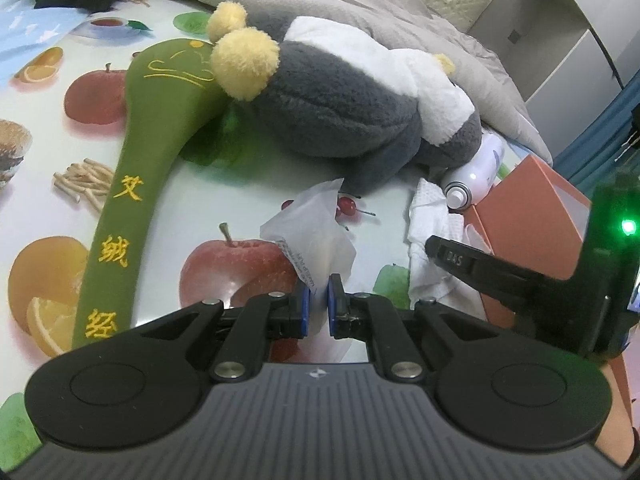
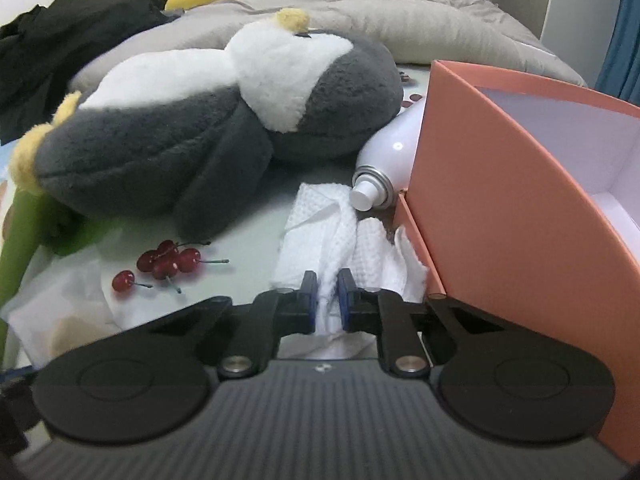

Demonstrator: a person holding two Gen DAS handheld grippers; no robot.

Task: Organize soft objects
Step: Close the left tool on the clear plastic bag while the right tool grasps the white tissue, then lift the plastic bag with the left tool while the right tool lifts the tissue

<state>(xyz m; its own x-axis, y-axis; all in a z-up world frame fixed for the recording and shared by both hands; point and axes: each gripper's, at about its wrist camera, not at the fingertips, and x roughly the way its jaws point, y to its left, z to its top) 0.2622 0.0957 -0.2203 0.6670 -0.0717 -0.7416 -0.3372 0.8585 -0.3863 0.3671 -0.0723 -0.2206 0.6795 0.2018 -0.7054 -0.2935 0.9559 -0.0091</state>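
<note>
A grey and white plush penguin point(image 1: 340, 108) lies on its side on the fruit-print tablecloth point(image 1: 52, 152); it also shows in the right wrist view point(image 2: 208, 120). A long green embroidered cushion point(image 1: 132, 184) lies to its left. My left gripper point(image 1: 318, 306) is shut on a thin white plastic wrapper point(image 1: 316, 232). My right gripper point(image 2: 328, 300) is shut on a crumpled white waffle cloth point(image 2: 336, 232), also seen from the left point(image 1: 432, 236). The right gripper's finger point(image 1: 472, 264) reaches in at the right of the left wrist view.
An open orange box point(image 2: 500, 216) stands right of the cloth. A white spray can point(image 2: 384, 160) lies between box and penguin. Grey bedding point(image 2: 400, 20) and black clothes point(image 2: 60, 48) lie behind. The wrapper also shows at lower left point(image 2: 68, 312).
</note>
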